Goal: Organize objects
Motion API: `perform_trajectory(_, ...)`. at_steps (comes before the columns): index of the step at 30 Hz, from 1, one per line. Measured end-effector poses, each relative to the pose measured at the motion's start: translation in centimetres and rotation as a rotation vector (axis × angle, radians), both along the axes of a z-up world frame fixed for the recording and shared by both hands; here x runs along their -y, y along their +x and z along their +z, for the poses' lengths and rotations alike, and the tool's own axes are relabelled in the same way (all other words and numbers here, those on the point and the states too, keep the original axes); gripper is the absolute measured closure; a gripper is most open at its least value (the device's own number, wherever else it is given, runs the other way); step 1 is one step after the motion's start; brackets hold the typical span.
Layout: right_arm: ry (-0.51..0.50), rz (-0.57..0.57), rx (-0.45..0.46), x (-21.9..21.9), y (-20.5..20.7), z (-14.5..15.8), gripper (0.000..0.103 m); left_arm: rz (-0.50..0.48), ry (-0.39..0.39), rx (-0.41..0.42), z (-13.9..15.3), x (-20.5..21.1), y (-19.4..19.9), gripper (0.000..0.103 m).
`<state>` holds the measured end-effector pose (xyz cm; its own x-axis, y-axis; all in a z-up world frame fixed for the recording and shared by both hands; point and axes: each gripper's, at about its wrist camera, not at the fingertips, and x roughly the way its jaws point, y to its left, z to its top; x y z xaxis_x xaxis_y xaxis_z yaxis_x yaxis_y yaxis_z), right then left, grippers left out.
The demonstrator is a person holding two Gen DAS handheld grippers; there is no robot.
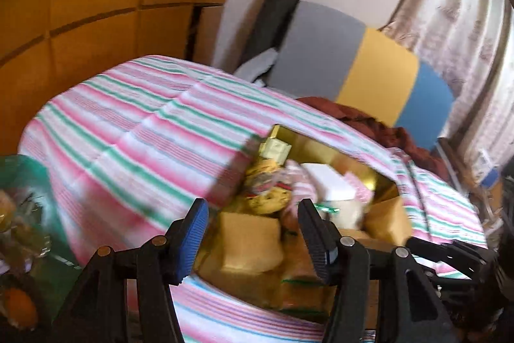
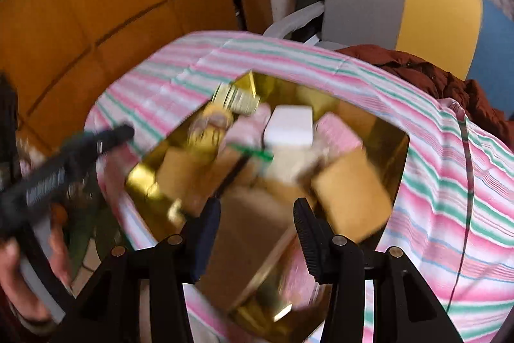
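A gold tray (image 1: 324, 147) (image 2: 398, 156) sits on the striped cloth and holds several small things: tan boxes (image 1: 250, 241) (image 2: 351, 198), a white block (image 1: 327, 182) (image 2: 290, 126), wrapped cookies (image 1: 268, 192), a pink packet (image 2: 337, 130) and a small yellowish box (image 1: 276, 150) (image 2: 236, 98). My left gripper (image 1: 252, 241) is open and empty, just above the tray's near end. My right gripper (image 2: 257, 238) is open and empty over the tray's near half. The left gripper also shows in the right wrist view (image 2: 110, 135). Both views are blurred.
A pink, green and white striped cloth (image 1: 128, 130) (image 2: 449, 182) covers the table. A green bag of snacks (image 1: 25, 214) lies at the left. A dark red garment (image 2: 433, 76) and a grey, yellow and blue chair back (image 1: 369, 73) stand behind the table.
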<state>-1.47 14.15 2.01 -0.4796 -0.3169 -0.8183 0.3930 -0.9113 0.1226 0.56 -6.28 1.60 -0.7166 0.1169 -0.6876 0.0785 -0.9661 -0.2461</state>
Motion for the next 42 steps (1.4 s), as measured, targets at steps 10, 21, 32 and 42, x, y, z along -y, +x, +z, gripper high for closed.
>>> perform_trajectory(10,0.034,0.010,-0.090,1.8,-1.4,-2.1,0.061,-0.016,-0.091,0.074,0.3,-2.4,0.6,0.044)
perform_trajectory(21,-0.026,-0.133,-0.175,-0.9,1.2,2.8,0.013,-0.035,-0.157,0.103,1.0,-4.7,1.4,0.044)
perform_trajectory(32,0.061,-0.296,-0.147,-1.8,1.6,3.1,0.000,-0.027,-0.193,0.101,2.3,-5.3,2.1,0.044)
perform_trajectory(42,0.122,-0.421,0.008,-2.3,0.1,1.8,0.000,-0.052,-0.218,0.164,2.2,-5.8,2.1,0.044)
